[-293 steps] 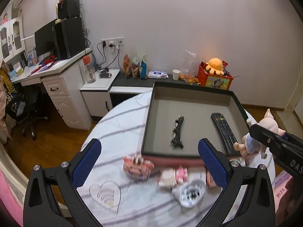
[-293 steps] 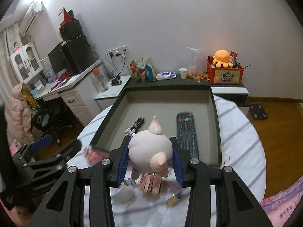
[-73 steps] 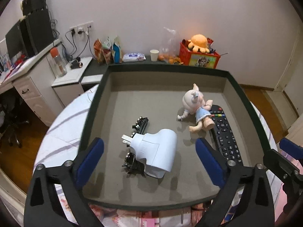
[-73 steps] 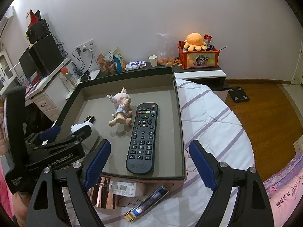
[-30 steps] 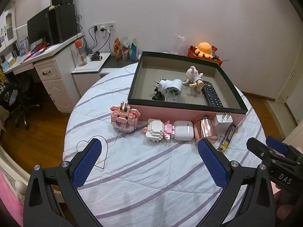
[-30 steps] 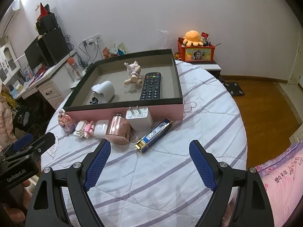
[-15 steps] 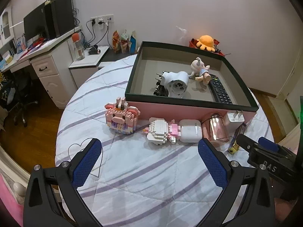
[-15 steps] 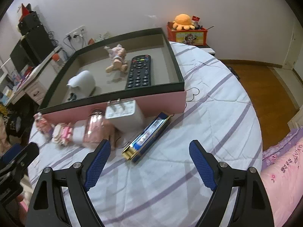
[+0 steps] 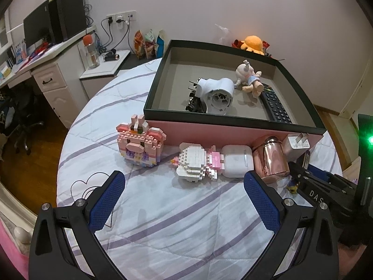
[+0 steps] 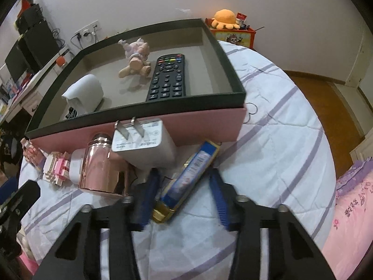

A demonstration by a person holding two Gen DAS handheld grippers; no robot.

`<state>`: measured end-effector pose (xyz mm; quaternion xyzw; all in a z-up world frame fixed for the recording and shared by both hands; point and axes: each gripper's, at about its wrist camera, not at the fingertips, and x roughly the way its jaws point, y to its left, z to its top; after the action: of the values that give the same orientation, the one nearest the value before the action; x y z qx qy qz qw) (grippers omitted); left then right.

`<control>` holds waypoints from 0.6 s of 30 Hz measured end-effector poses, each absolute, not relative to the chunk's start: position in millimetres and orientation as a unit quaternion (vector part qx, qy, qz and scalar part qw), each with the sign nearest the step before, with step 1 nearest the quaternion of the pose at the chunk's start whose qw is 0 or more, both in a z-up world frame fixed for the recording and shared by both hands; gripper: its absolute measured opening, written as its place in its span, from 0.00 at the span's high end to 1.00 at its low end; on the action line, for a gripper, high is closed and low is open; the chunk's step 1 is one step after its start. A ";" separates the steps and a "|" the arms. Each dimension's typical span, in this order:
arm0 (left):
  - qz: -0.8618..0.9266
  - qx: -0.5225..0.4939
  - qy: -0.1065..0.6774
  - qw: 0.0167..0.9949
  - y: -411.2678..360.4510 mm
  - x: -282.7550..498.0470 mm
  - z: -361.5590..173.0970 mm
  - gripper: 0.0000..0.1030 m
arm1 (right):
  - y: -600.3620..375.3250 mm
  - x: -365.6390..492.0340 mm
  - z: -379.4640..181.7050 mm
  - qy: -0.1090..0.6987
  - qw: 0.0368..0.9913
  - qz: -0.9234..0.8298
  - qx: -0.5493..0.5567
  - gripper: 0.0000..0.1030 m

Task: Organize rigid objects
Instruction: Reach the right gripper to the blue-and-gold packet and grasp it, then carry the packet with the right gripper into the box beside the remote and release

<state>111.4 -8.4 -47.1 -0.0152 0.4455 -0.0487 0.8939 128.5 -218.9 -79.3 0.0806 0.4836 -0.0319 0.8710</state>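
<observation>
Right claw (image 10: 181, 193) closing around the blue-and-gold bar (image 10: 186, 179) just in front of the box (image 10: 209, 126) — pads not yet pressing — while the left claw (image 9: 184, 198) hangs spread, waiting nearby.

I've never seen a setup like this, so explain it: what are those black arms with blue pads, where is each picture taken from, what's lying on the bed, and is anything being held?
They are hand-held grippers, one in each of a person's hands, each with a camera looking along its two fingers.

Left camera: the left gripper is open and empty above the striped cover.

Right camera: the right gripper is closing around a blue and gold box; the pads do not seem to press it yet.

Against the big tray stand two brick figures, pink and white, a white case, a rose-gold flask and a charger. In the tray lie a remote, a doll and a white plug adapter.
</observation>
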 end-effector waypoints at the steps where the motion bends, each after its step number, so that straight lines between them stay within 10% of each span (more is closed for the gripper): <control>1: -0.049 -0.016 0.446 0.893 -9.0 112.1 -47.4 0.00 | -218.0 127.7 -79.2 0.484 0.871 -0.030 0.077 0.65; 18: -0.054 -0.011 0.439 0.897 -16.9 103.7 -41.1 0.00 | -229.1 99.7 -64.8 0.469 0.879 0.014 0.084 0.85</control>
<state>103.7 -16.9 -41.1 -0.0108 0.4386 -0.0539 0.8970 99.7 -229.1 -64.8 0.0835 0.4695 0.0137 0.8789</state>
